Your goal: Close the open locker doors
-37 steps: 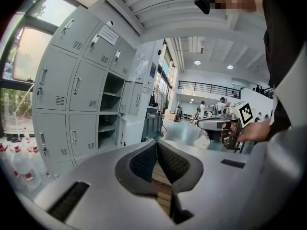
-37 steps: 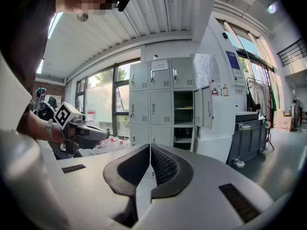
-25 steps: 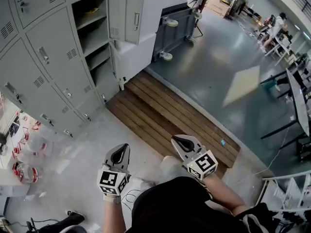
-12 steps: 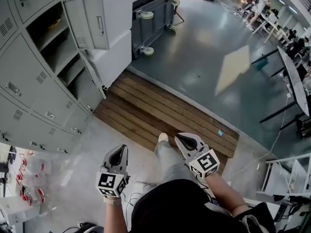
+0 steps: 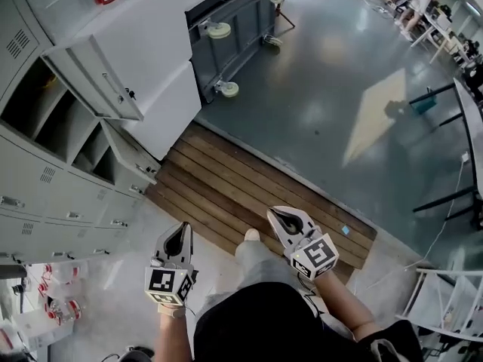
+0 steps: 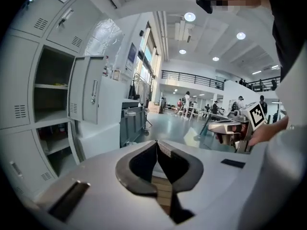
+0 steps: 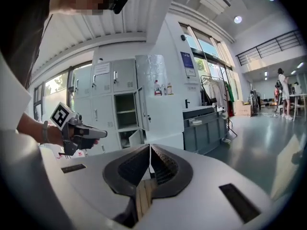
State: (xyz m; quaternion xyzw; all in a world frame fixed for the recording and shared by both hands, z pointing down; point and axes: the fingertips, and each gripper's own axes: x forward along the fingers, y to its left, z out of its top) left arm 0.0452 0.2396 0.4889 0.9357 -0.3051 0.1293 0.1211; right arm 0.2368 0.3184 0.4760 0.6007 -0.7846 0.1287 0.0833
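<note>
Left gripper (image 5: 183, 227) and right gripper (image 5: 274, 215), jaws pressed together on nothing, faced open locker doors (image 5: 98, 78); a locker notice (image 7: 101, 69) was unreadable.

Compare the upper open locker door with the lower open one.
The upper door looks taller; the lower door looks shorter. The upper door hangs high, while the lower door sits near the floor. Both are pale grey and stand open.

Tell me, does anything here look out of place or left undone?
Yes. At the end of the grey lockers, one upper door stands swung wide and a lower door hangs ajar, showing the shelves inside; the other doors in view are shut.
</note>
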